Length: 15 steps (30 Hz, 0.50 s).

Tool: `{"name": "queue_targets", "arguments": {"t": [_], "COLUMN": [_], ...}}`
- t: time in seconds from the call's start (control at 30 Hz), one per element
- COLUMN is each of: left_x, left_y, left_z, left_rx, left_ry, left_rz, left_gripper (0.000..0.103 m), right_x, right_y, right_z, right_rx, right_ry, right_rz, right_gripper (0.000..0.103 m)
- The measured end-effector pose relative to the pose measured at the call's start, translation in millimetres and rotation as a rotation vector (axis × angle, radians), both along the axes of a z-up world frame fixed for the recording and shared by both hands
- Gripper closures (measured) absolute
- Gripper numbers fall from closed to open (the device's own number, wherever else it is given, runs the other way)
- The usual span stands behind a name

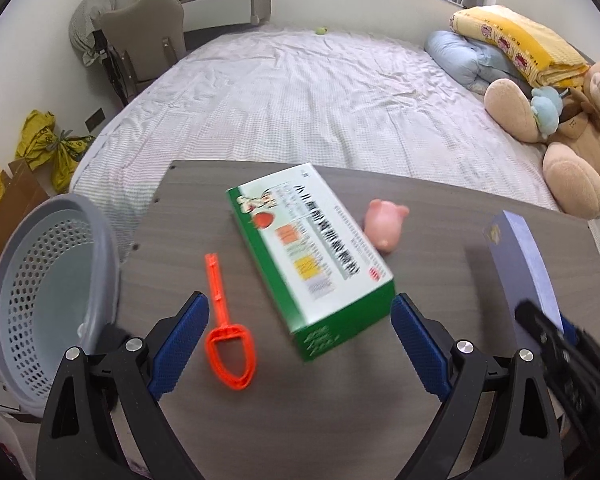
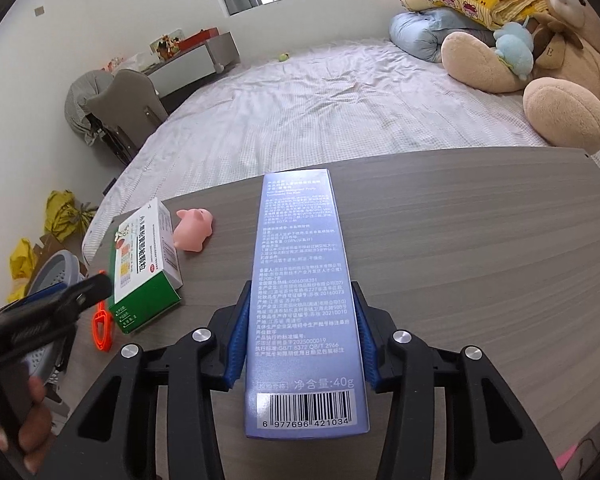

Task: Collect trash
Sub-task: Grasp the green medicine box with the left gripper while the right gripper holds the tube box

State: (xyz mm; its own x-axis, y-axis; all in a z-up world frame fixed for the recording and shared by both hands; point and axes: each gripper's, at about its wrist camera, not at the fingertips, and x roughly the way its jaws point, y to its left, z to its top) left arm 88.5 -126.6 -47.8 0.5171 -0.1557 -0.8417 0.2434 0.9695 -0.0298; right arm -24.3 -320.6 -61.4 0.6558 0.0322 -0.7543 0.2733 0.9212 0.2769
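My right claw (image 2: pixel 300 340) is clamped on a long blue box (image 2: pixel 300 280), its blue pads pressed against both long sides near the barcode end, and the box points away from me over the grey wood-grain bench (image 2: pixel 480 260); whether its far end touches the bench I cannot tell. My left claw (image 1: pixel 300 340) stands wide open with nothing between its pads, hanging just above the bench. The near green end of a green and white medicine box (image 1: pixel 312 256) lies between its fingertips, untouched, and the box runs slantwise away toward the bed (image 1: pixel 300 92). Just left of that box lies an orange plastic scoop (image 1: pixel 228 336), its loop end close beside my left pad. A small pink pig toy (image 1: pixel 384 224) sits just beyond the medicine box on its right side. At the bench's left edge a grey perforated basket (image 1: pixel 44 288) leans tilted with its mouth toward me. In the left view the blue box shows at the far right, standing up from the bench in my other claw. On the bed beyond, a big teddy bear (image 1: pixel 580 148) slumps beside folded bedding.
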Motion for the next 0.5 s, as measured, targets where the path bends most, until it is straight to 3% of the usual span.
{"name": "queue_targets", "arguments": {"t": [0.2, 0.5], "left_x": [27.8, 43.1], "left_y": [-18.8, -26.5], "left_z": [-16.5, -30.1], "left_rx": [-0.003, 0.056], "left_ry": [0.069, 0.059], "left_rz": [0.041, 0.081], "left_gripper": [0.012, 0.008], "right_x": [-9.0, -11.0], "right_y": [-16.5, -23.9], "right_z": [0.3, -5.2], "right_rx": [0.036, 0.078], "right_ry": [-0.018, -0.03], "right_rz": [-0.01, 0.001], "right_gripper": [0.059, 0.059]}}
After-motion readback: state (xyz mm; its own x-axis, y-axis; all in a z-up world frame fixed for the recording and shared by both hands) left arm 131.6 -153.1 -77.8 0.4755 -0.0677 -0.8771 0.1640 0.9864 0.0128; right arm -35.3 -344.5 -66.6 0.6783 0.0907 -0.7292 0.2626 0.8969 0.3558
